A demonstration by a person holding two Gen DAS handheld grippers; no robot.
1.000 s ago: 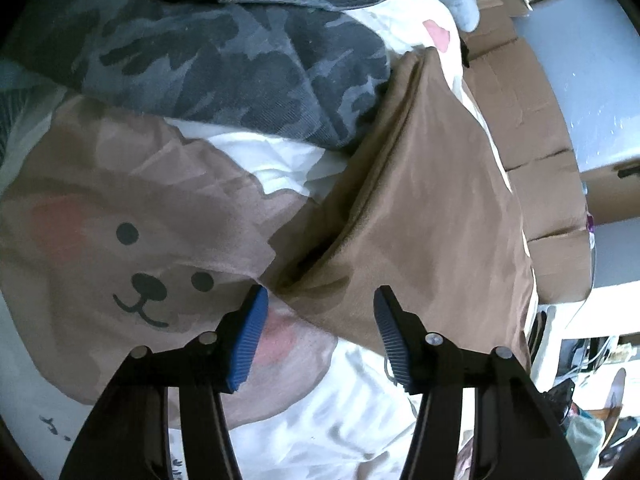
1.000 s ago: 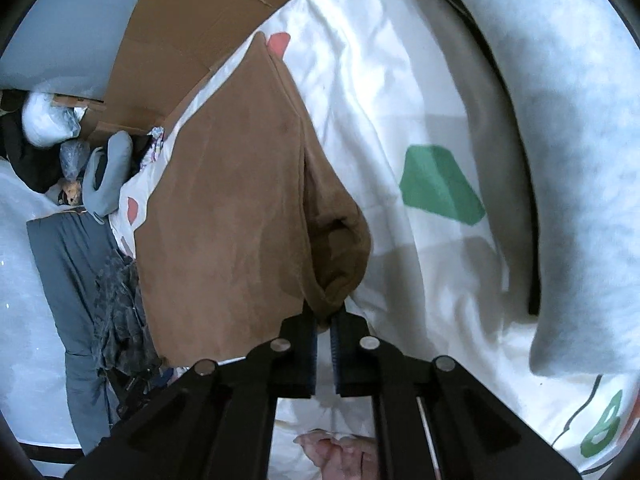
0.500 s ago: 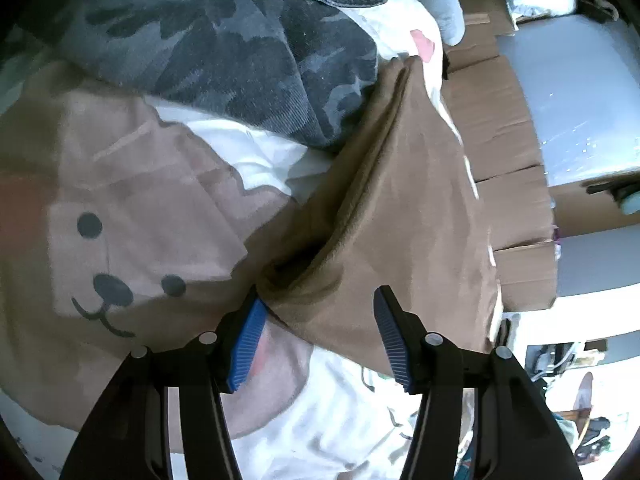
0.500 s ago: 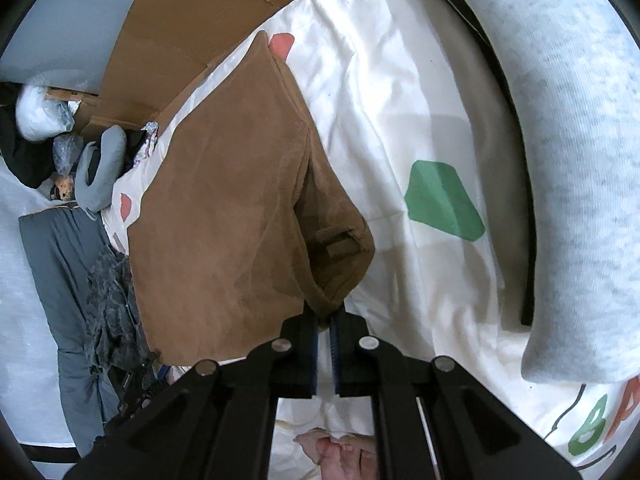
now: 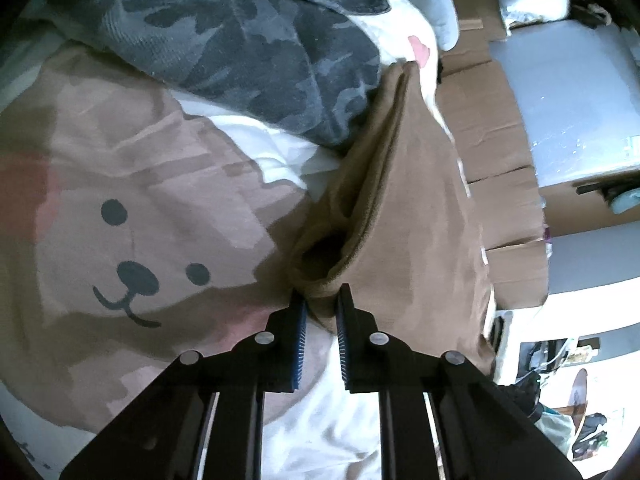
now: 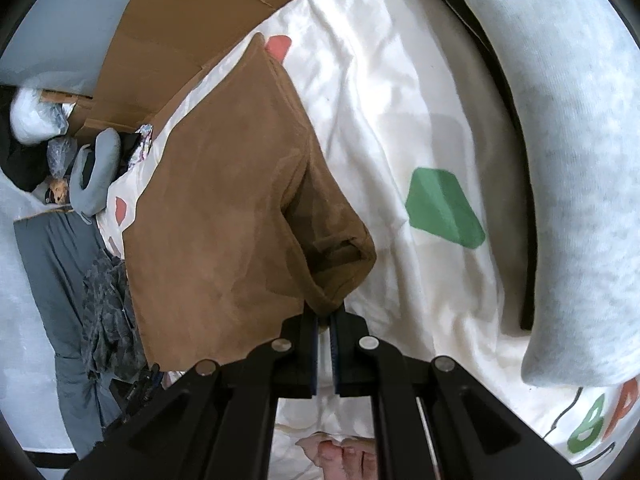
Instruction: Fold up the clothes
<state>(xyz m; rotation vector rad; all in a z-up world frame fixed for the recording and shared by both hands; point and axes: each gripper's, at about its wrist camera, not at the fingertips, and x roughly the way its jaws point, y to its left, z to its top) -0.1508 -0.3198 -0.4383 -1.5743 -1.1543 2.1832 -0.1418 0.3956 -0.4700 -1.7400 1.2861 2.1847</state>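
Left gripper [image 5: 321,309] jaws were closing on the near corner of the brown garment [image 5: 404,216]; a second ago they stood wide apart either side of it, now the cloth sat pinched between the blue pads. Right gripper [image 6: 324,316] was unchanged, clamped tight on the other corner of the same garment. With both corners held, a lift and fold looked ready to start. Garment lay on the white bedsheet [image 6: 376,92], along the bed edge, beside a bear print [image 5: 132,240] and touching a camo garment [image 5: 256,52]. Cardboard [image 5: 492,128] lined the bedside; grey pillow [image 6: 568,152] on the right.
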